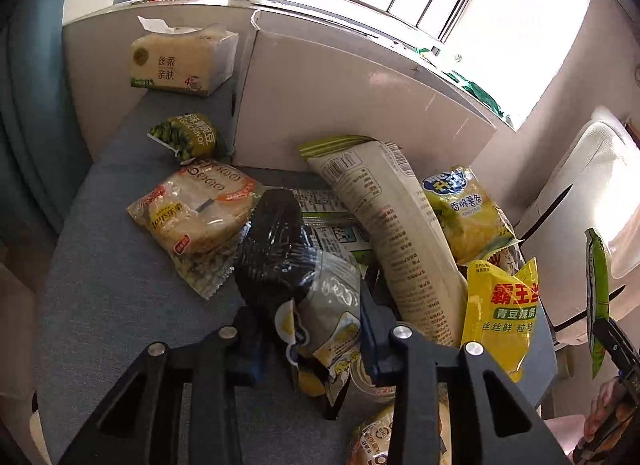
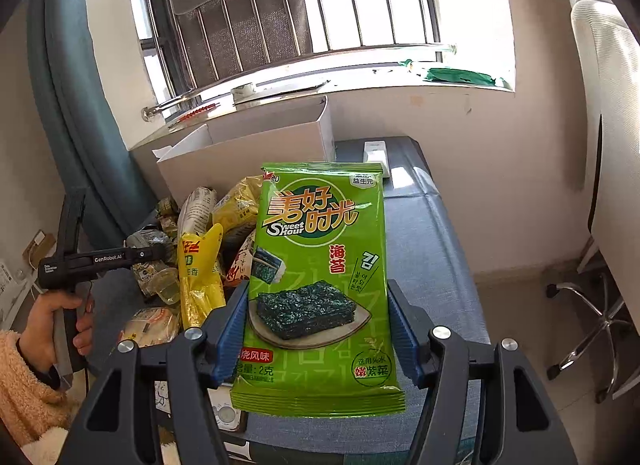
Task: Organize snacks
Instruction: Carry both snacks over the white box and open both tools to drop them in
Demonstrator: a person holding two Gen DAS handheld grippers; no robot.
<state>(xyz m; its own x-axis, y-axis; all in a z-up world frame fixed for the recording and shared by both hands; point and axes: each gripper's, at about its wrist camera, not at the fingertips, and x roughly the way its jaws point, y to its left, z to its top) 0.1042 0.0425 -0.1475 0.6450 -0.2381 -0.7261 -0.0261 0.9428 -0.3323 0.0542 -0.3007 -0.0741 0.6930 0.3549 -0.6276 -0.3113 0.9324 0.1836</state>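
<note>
Two hand-held grippers work over a blue-grey fabric surface (image 1: 104,265) strewn with snack packets. The right gripper (image 2: 318,329) has its blue pads pressed on both side edges of a flat green foil seaweed packet (image 2: 320,285), holding it upright above the near right part of the surface, well apart from the pile. The left gripper (image 1: 308,329) reaches into the near side of the pile, its jaws closed on a crinkled clear-and-white plastic snack bag with yellow print (image 1: 324,325). Just beyond that bag lies a dark, glossy wrapped packet (image 1: 276,249). Left of it sits a clear packet of pale round cakes (image 1: 196,209); right of it a long cream packet (image 1: 404,249) leans across a yellow plastic packet with red characters (image 1: 500,313). An open white cardboard box (image 2: 248,149) stands at the far side, beside a tissue pack (image 1: 184,61) at far left.
</note>
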